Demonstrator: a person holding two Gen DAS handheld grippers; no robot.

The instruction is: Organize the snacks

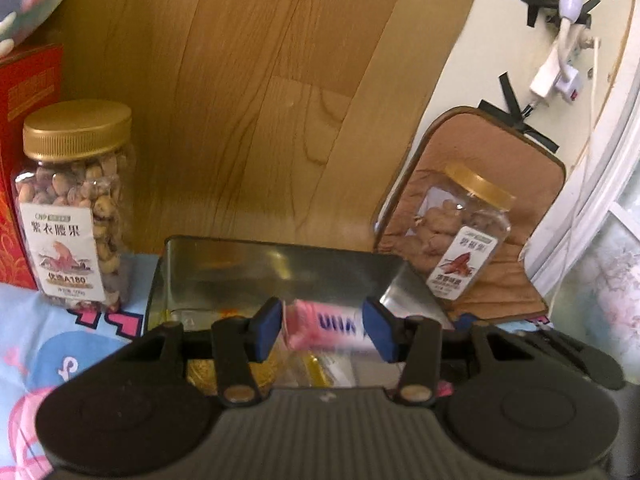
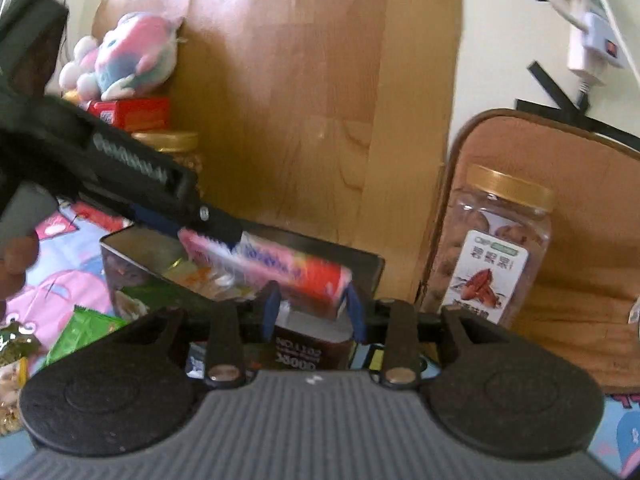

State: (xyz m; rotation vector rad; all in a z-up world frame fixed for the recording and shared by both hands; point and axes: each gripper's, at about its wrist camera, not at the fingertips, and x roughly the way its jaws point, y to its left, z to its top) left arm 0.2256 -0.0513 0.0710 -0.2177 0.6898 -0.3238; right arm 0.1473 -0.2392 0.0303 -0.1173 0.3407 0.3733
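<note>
**Snack lot, mid-sort**

- Pack (image 1: 320,320): long, pink with blue lettering and a red end. It is carried level in the air above the open tin, one end in each tool.
- Left tool (image 1: 324,330): blue pads closed on the pack's pink end, which fills the gap between them. The picture is blurred here.
- Right tool (image 2: 314,312): pads set against both sides of the pack's red end, gripping it as far as can be told.
- Tin (image 1: 224,268): rectangular bare metal, lid off, standing on the cloth directly under the pack. It holds gold wrappers (image 1: 200,372) and other mixed wrapped snacks.
- Nut jar (image 1: 76,208): clear, gold lid, white label, upright, left of the tin and just beside the red box (image 1: 28,152).
- Second jar (image 1: 464,236): clear, gold lid, partly filled, leaning back on the brown cushion (image 1: 500,152) right of the tin.
- Plush toy (image 2: 132,56): pink and blue, sitting on top of the red box.
- Green packets (image 2: 84,328): loose on the cloth, left of the tin.
- Dark box (image 2: 308,348): lettered "COTTON", lying below the right tool.
- Cloth (image 1: 48,340): blue and pink cartoon print, under everything.
- Wood panel (image 1: 260,80): upright behind the tin.
- Power strip (image 1: 548,72): white, taped to the wall above the cushion.
</note>
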